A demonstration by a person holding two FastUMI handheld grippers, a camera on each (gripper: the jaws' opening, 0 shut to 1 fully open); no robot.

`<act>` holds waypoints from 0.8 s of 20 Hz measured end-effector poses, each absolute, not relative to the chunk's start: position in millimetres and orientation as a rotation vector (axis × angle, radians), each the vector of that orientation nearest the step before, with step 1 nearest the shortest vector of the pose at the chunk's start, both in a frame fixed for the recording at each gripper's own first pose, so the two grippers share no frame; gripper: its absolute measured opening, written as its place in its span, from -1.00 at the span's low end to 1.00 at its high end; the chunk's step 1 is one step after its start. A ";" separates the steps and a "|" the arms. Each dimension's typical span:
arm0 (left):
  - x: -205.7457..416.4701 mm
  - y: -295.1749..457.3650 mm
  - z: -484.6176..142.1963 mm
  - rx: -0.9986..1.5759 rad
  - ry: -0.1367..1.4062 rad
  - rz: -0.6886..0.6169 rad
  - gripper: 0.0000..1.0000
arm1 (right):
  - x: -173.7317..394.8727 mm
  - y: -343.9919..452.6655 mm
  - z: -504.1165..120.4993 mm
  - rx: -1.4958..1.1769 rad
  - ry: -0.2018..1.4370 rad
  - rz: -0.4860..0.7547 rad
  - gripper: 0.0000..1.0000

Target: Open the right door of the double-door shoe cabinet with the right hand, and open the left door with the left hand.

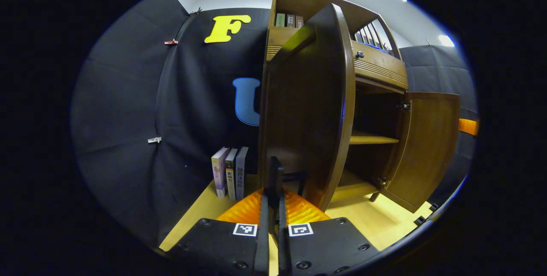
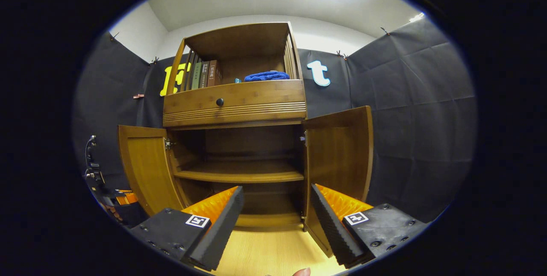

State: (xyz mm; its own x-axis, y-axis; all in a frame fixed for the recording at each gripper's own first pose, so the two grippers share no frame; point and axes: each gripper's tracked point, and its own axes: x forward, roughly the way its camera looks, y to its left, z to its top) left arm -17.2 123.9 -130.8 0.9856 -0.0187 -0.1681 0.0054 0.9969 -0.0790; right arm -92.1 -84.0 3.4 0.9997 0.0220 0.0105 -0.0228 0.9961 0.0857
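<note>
Landmark: my brown wooden double-door shoe cabinet [image 2: 239, 139], seen from the right gripper view.

1. Left gripper [image 1: 273, 190]: near the cabinet's left side, fingers pressed together. I cannot tell whether a handle sits between them.
2. Left wooden door [image 2: 145, 169]: swung wide, hinged on a vertical axis at the cabinet's left wall. In the left gripper view its outer edge [image 1: 342, 109] stands just ahead and to the right.
3. Inner shelf [image 2: 239, 175]: bare, exposed between the doors.
4. Right wooden door [image 2: 339, 156]: swung open, right of the cabinet's opening.
5. Right gripper [image 2: 275, 207]: spread wide, holding nothing, facing the opening, well back.

I judge both doors open; withdrawal remains.
</note>
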 end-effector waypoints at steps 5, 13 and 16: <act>-20.2 141.9 -130.5 -0.076 0.166 0.015 -0.76 | -91.5 -70.9 5.0 0.086 -0.009 0.045 0.86; -23.5 164.4 -130.1 -0.081 0.166 0.050 -0.76 | -91.0 -63.7 7.0 0.084 -0.002 0.065 0.86; -28.6 162.9 -129.0 -0.069 0.165 0.058 -0.76 | -89.6 -61.4 8.6 0.083 -0.005 0.072 0.86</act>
State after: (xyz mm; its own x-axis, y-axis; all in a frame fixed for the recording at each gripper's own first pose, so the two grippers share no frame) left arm -28.6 162.9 -129.0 0.9848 0.0525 -0.1656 -0.0637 0.9960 -0.0634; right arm -89.6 -61.4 8.6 0.9974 0.0719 0.0077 -0.0722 0.9940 0.0824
